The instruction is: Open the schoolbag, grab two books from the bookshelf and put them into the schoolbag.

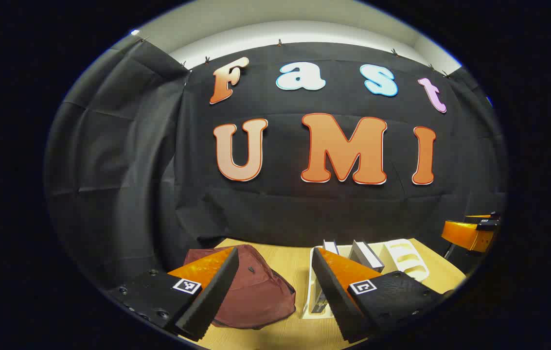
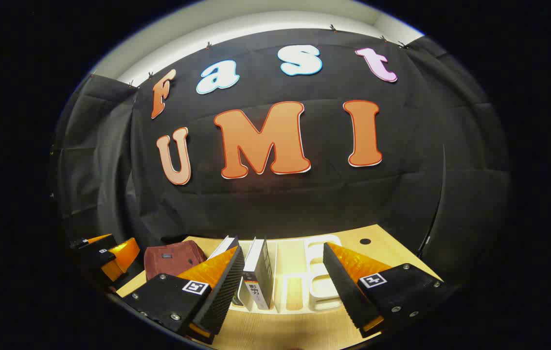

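Black cloth wall (image 1: pixel 124 160) draped on three sides, pale ceiling strip (image 1: pixel 294 34) above, light wooden bench (image 2: pixel 382 248) below.

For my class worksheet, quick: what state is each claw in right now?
Left claw: open, holding nothing, above the table.
Right claw: open, holding nothing, facing the books in the bookshelf.
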The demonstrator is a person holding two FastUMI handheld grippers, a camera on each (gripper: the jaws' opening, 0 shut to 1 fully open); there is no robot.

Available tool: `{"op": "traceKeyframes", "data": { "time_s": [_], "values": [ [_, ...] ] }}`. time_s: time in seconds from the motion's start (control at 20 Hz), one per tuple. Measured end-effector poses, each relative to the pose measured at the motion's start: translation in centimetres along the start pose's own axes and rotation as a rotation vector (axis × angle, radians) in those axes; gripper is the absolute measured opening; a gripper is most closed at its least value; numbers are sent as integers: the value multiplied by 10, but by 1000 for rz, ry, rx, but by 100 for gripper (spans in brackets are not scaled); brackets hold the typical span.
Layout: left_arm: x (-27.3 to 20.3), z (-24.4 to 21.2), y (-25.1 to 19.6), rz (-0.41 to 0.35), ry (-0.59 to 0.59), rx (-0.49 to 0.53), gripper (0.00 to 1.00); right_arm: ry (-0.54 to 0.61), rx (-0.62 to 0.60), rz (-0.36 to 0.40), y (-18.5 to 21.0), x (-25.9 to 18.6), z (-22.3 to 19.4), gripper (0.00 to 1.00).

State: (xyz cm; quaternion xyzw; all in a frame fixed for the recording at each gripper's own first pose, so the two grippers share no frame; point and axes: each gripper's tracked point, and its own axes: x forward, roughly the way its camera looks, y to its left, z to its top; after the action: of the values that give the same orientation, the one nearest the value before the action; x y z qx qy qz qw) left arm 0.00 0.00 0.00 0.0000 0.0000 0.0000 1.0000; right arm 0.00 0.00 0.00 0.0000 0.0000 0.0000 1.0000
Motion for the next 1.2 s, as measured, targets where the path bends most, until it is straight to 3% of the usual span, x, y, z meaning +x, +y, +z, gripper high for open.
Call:
{"op": "traceKeyframes", "data": {
  "time_s": [0.5, 0.7, 1.2],
  "values": [
    [31, 16, 25, -46, -30, -30, 95, -41, -14, -158, -19, 1, 7, 97],
    [37, 8, 27, -52, -18, -61, 95, -32, -1, -174, -17, 1, 6, 96],
    [33, 4, 32, -57, -11, -5, 95, -22, -16, -162, -14, 3, 6, 96]
  ]
}}
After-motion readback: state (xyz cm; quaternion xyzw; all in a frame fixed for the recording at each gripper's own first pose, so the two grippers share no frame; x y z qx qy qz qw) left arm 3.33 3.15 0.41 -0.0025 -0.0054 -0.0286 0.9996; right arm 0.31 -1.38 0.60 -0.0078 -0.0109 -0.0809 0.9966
